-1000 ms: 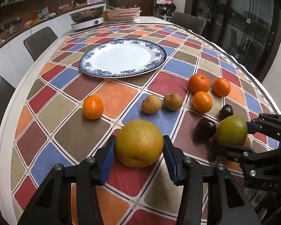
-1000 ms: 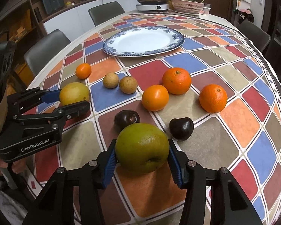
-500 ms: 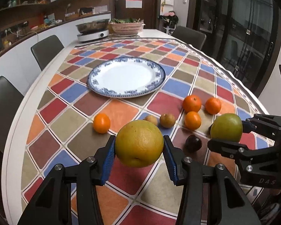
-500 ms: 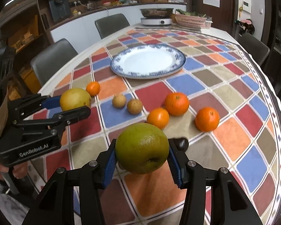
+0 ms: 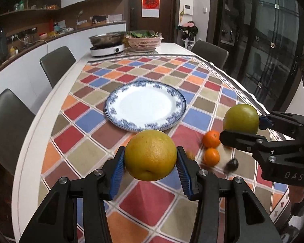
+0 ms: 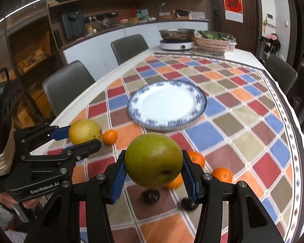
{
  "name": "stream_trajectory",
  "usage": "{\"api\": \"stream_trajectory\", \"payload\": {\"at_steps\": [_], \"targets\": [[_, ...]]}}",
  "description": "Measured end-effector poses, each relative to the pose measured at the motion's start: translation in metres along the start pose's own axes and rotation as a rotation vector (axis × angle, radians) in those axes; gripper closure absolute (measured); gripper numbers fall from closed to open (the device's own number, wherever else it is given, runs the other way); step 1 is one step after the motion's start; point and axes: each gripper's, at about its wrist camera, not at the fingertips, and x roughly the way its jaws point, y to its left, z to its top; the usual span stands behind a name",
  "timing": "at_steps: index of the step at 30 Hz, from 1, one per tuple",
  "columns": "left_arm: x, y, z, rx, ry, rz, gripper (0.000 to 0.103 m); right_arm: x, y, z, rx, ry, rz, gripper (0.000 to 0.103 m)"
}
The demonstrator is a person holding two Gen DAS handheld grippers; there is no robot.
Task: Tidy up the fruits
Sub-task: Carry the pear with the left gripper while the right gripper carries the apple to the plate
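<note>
Left wrist view — left gripper (image 5: 151, 169) clamps yellow fruit (image 5: 151, 155), right gripper (image 6: 153, 175) green fruit (image 6: 153, 160).

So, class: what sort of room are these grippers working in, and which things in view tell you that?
Most likely a home kitchen-diner. A long dining table with chairs around it, a hotplate carrying a metal pan, and a counter with stocked shelves above.

yellow fruit (image 5: 151, 155): large, round, held above the table, near left; green fruit (image 6: 153, 160): round, held aloft, near right
oranges (image 5: 211, 139): small, on the cloth, right
plate (image 5: 119, 119): blue-rimmed, white, far centre
</note>
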Motion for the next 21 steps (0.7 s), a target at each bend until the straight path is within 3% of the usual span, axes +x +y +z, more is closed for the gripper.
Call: {"api": "stream_trajectory", "payload": {"at_steps": [10, 21], "targets": [[0.007, 0.011, 0.042, 0.024, -0.048, 0.026, 0.055, 0.011, -0.008, 0.046, -0.040, -0.037, 0.010, 0.052], [0.035, 0.026, 0.075, 0.049, -0.028, 0.007, 0.055, 0.037, -0.026, 0.093, -0.044, -0.024, 0.004, 0.052]]}}
